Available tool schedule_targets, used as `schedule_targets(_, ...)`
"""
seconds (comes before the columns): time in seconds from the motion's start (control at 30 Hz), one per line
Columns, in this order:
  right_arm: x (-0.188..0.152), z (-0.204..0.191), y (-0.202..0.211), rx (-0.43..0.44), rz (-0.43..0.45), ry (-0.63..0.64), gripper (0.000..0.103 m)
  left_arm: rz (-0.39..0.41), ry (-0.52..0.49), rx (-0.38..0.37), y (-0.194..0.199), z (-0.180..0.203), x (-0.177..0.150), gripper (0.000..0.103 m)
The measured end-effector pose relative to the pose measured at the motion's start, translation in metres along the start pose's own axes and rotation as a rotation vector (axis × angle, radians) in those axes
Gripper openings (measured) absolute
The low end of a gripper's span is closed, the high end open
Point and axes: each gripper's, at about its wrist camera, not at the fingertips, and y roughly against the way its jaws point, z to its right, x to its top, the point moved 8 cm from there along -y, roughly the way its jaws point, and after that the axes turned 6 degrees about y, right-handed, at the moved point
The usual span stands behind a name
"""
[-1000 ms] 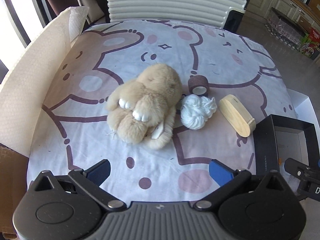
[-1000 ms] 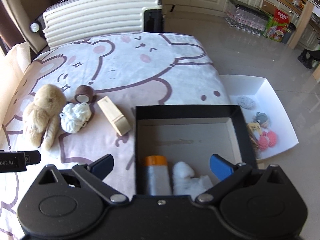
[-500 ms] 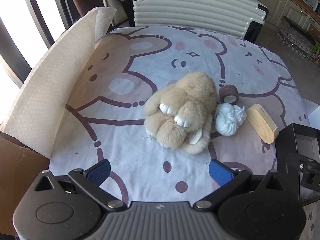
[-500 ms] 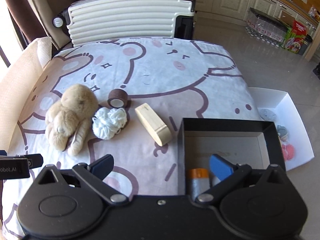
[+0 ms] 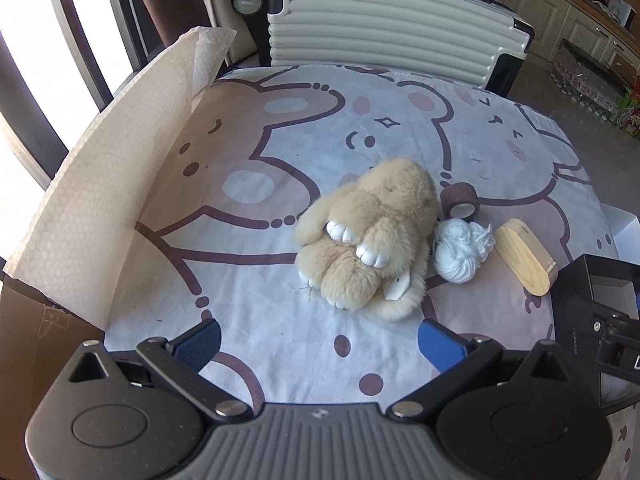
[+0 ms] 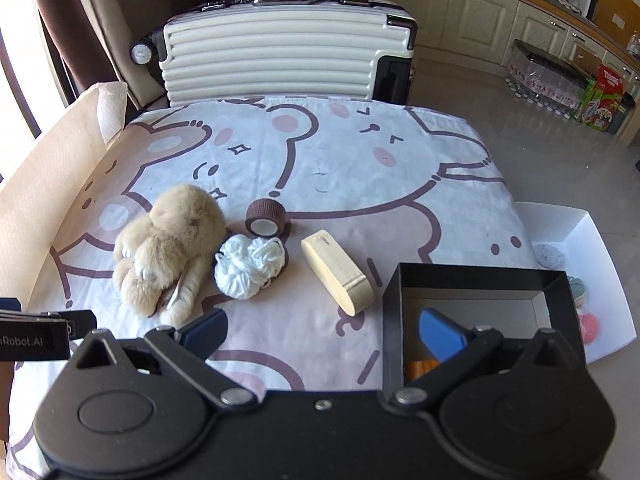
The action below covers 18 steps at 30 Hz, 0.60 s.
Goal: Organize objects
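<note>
A tan plush bunny (image 5: 368, 236) (image 6: 168, 248) lies on the bear-print cloth. Beside it to the right are a ball of white yarn (image 5: 460, 248) (image 6: 250, 266), a brown tape roll (image 5: 460, 200) (image 6: 267, 218) and a pale wooden block (image 5: 524, 260) (image 6: 338, 276). A black box (image 6: 472, 280) (image 5: 596, 300) stands at the right; something orange shows inside it in the right wrist view. My left gripper (image 5: 318, 340) is open and empty, short of the bunny. My right gripper (image 6: 322, 330) is open and empty, near the box's left wall.
A ribbed white suitcase (image 6: 280, 60) stands behind the table. A tall paper sheet (image 5: 108, 184) rises along the left edge. A white tray (image 6: 600, 264) with small items sits low at the right. The left gripper's body (image 6: 32, 338) shows at the right wrist view's left edge.
Both grippers have pulled back and to the left. The right gripper has come away from over the box interior toward its left wall. Both stay open.
</note>
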Motion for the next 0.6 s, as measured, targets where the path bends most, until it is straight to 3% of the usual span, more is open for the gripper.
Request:
schedule_targets(0.27, 0.006, 0.003, 0.000, -0.017, 0.033, -0.005, 0.103, 0.024, -0.009, -0.017, -0.007, 0.007, 0.004, 0.103)
schedule_targets(0.6, 0.021, 0.001, -0.011, 0.015, 0.125, 0.050, 0.103, 0.061, -0.103, -0.042, -0.029, 0.020, 0.013, 0.103)
